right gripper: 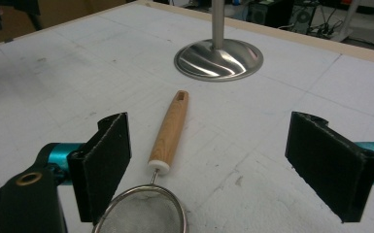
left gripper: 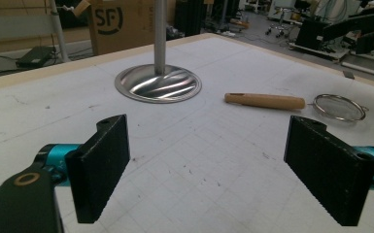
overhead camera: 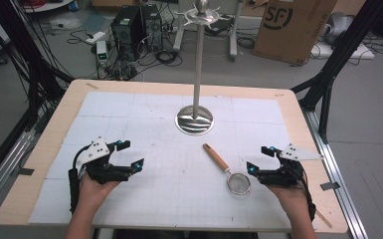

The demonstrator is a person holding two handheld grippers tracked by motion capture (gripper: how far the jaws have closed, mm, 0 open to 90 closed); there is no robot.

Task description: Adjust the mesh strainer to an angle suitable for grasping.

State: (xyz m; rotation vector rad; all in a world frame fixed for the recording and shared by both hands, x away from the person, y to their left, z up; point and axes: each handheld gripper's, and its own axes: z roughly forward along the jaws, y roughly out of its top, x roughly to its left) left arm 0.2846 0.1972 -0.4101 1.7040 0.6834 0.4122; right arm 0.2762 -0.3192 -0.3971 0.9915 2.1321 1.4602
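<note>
Strainer lies flat on the table, right of centre, its wooden handle pointing toward the metal stand. Right gripper rests just beside the mesh bowl, fingers wide, holding nothing. Left gripper sits well apart at the table's left, fingers wide too.

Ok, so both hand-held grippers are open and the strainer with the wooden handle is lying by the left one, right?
Not quite: the strainer lies by the right hand-held gripper, not the left hand-held gripper. The high view shows it. Both are indeed open, and the handle is wooden.
</note>
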